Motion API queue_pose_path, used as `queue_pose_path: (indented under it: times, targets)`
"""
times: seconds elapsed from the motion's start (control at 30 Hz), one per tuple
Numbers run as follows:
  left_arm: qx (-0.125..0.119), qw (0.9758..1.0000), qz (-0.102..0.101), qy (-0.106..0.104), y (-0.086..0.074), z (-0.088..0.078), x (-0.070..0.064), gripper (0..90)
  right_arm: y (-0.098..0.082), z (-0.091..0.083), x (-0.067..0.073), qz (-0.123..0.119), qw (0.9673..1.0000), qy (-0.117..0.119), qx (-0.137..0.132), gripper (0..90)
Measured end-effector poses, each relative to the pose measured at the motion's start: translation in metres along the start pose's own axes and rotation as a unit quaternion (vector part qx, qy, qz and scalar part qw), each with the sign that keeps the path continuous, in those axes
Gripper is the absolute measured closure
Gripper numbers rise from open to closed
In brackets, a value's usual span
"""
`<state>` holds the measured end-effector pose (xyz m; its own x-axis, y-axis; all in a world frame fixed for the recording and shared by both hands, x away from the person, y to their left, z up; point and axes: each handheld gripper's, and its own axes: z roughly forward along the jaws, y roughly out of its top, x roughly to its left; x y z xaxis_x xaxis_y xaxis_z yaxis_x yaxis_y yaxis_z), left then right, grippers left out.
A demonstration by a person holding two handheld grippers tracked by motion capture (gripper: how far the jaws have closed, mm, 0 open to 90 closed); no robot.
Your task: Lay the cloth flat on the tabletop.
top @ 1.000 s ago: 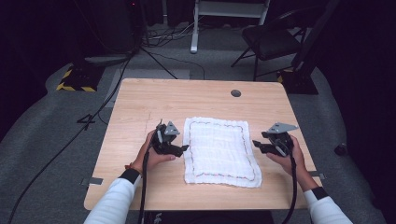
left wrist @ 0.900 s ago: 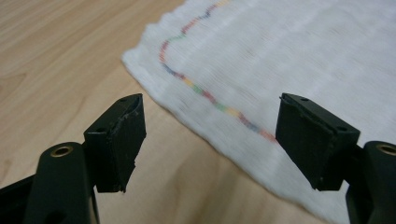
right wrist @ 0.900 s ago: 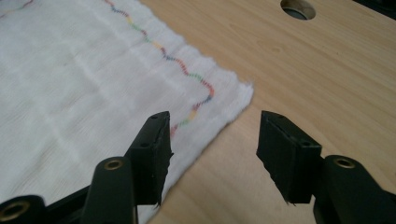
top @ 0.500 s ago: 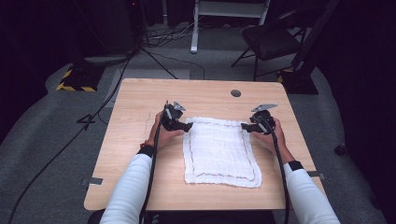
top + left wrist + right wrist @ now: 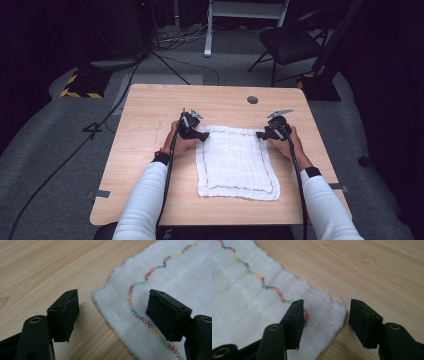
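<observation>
You've got the white cloth point(image 5: 235, 161) lying flat mid-table point(image 5: 150, 115), and both grippers sit at its far corners. The left gripper point(image 5: 112, 315) and the right gripper point(image 5: 324, 322) have both just been closing, jaws still apart, straddling a corner without pinching it yet. Close too high and you'll probably just nip the fringe, and the corner slips out on the lift.

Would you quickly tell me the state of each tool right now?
Left tool: open, jaws just closing, straddling a far corner of the white cloth.
Right tool: open, jaws just closing, straddling the other far corner.
</observation>
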<state>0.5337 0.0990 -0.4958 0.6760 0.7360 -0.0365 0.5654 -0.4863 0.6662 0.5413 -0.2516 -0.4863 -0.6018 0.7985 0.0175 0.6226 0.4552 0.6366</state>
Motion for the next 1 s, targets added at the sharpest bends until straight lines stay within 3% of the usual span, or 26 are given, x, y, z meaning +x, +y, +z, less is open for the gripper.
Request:
queue_pose_path:
  times: [0.07, 0.1, 0.2, 0.23, 0.33, 0.5, 0.63, 0.77, 1.0]
  targets:
    - [0.001, 1.0000, 0.002, -0.007, 0.002, 0.000, 0.000, 39.0, 0.004, 0.000, 0.002, -0.005, 0.9999, 0.008, 0.011, 60.0]
    - [0.004, 0.9999, 0.004, -0.012, 0.005, 0.000, 0.001, 48.0, 0.005, 0.001, 0.003, -0.008, 0.9998, 0.015, 0.012, 67.6]
    - [0.008, 0.9997, 0.008, -0.020, 0.007, 0.000, 0.002, 62.2, 0.006, 0.001, 0.003, -0.011, 0.9997, 0.020, 0.011, 72.1]
    - [0.012, 0.9995, 0.009, -0.028, 0.009, 0.001, 0.002, 66.5, 0.006, 0.001, 0.003, -0.012, 0.9994, 0.030, 0.010, 77.3]
    - [0.015, 0.9992, 0.012, -0.035, 0.012, 0.002, 0.004, 74.1, 0.007, 0.002, 0.003, -0.020, 0.9992, 0.034, 0.011, 80.5]
    - [0.015, 0.9992, 0.011, -0.037, 0.012, 0.002, 0.005, 77.9, 0.011, 0.003, 0.007, -0.034, 0.9992, 0.011, 0.018, 84.6]
    - [0.009, 0.9997, 0.011, -0.020, 0.013, 0.004, 0.002, 81.4, 0.014, 0.004, 0.011, -0.039, 0.9990, -0.016, 0.012, 85.7]
    - [0.007, 0.9998, 0.012, -0.012, 0.014, 0.004, 0.002, 82.3, 0.017, 0.002, 0.010, -0.033, 0.9992, -0.021, -0.001, 85.8]
    - [-0.010, 0.9998, -0.013, -0.007, 0.018, 0.005, 0.010, 81.9, 0.023, 0.002, 0.008, -0.033, 0.9987, -0.031, -0.025, 85.9]
